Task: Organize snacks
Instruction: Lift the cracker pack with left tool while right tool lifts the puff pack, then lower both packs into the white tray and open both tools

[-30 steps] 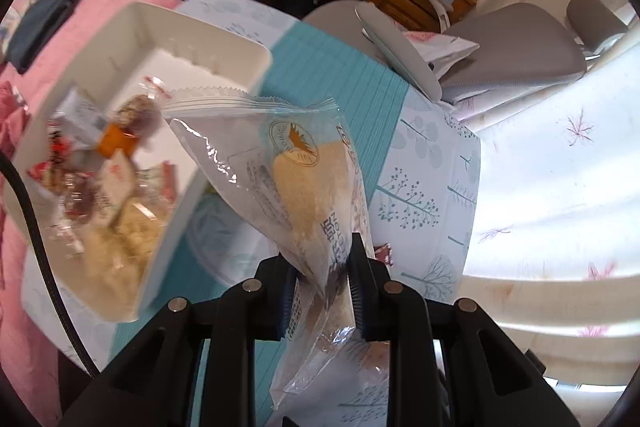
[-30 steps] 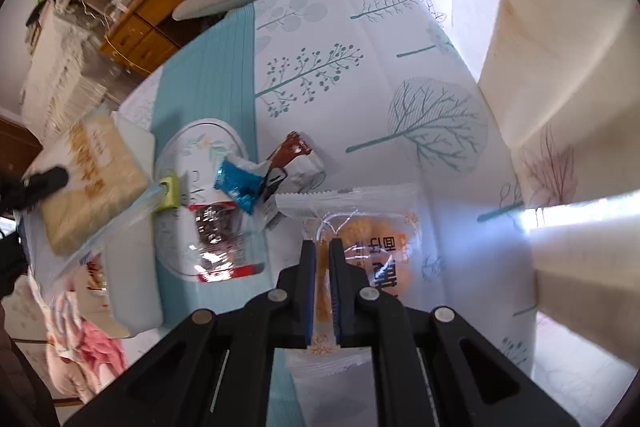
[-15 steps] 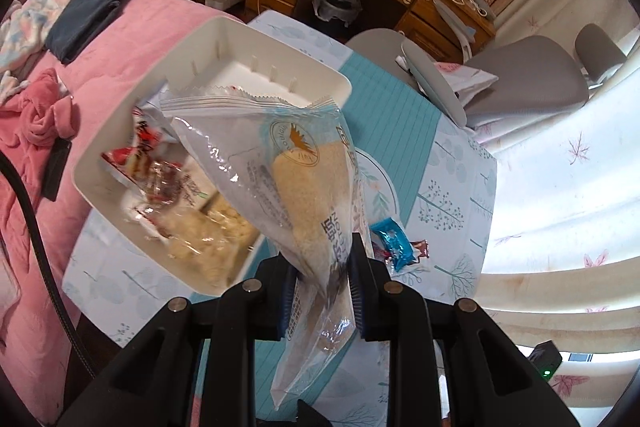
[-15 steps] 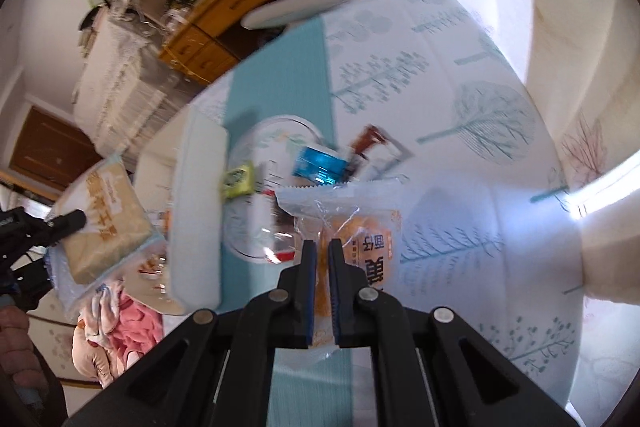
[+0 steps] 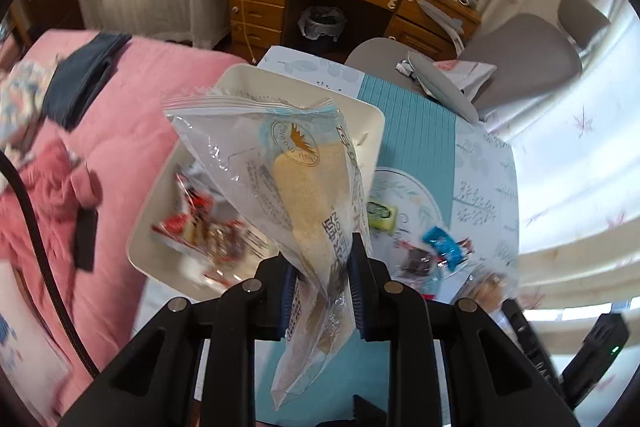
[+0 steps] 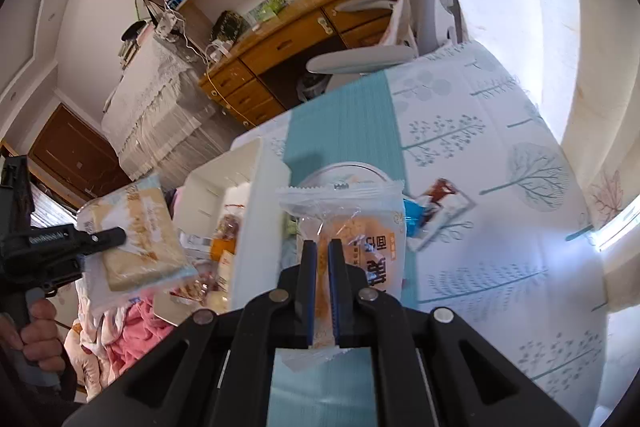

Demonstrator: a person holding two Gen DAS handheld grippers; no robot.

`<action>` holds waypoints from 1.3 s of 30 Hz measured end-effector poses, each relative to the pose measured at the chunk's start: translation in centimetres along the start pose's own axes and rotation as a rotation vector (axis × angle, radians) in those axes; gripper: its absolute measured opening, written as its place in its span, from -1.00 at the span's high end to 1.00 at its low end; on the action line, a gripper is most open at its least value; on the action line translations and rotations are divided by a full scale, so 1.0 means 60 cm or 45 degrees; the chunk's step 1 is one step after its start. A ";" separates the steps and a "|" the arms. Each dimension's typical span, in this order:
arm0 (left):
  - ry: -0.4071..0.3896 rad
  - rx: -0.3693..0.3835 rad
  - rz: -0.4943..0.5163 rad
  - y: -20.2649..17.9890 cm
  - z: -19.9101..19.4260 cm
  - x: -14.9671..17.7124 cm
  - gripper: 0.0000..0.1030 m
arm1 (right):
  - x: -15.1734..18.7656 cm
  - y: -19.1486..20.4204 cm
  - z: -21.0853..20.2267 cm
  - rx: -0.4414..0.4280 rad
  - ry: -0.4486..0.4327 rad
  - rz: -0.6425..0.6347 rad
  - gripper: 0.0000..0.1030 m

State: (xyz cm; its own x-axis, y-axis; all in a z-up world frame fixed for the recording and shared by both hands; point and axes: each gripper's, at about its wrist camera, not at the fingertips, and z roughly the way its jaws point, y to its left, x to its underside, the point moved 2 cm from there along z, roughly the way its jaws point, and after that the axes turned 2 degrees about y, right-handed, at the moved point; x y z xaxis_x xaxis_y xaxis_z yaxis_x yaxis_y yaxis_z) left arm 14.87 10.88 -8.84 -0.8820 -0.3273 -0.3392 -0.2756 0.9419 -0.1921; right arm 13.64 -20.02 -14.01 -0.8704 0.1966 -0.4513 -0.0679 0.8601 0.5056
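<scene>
Left hand-held gripper (image 5: 320,287) pinching a soft, crinkly cake bag (image 5: 296,171) above the white bin (image 5: 372,119). Right hand-held gripper (image 6: 322,291) squeezing the orange cake pack (image 6: 360,227), just right of the bin. Light, squashy, slippery; probably best holding edges.

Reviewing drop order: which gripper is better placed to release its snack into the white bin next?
Probably left: the left gripper holds its pale cake packet over the white bin; the right gripper's orange pastry packet hangs beside it.
</scene>
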 end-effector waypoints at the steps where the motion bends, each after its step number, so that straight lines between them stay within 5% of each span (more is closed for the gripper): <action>1: 0.004 0.003 0.022 0.008 0.001 -0.004 0.57 | 0.002 0.008 0.001 -0.003 -0.011 0.003 0.89; 18: 0.062 -0.070 0.337 0.141 0.050 -0.065 0.56 | 0.035 0.222 0.113 -0.093 -0.175 -0.023 0.87; 26: 0.066 -0.111 0.404 0.163 0.058 -0.072 0.55 | 0.036 0.283 0.157 -0.128 -0.189 -0.085 0.86; 31: 0.050 -0.105 0.370 0.170 0.046 -0.075 0.36 | 0.036 0.300 0.168 -0.089 -0.133 -0.116 0.83; 34: 0.049 -0.103 0.348 0.171 0.041 -0.071 -0.05 | 0.038 0.295 0.162 -0.087 -0.112 -0.109 0.54; 39: 0.051 -0.077 0.311 0.165 0.030 -0.052 -0.23 | 0.041 0.280 0.142 -0.067 -0.099 -0.106 0.15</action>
State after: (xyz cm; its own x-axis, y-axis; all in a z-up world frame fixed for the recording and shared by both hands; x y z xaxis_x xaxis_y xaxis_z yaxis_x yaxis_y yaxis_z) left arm 15.57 21.11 -11.31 -0.9394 -0.0875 -0.3315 -0.0740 0.9958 -0.0529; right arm 14.48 -1.10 -12.89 -0.8204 0.1633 -0.5480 -0.1657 0.8493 0.5011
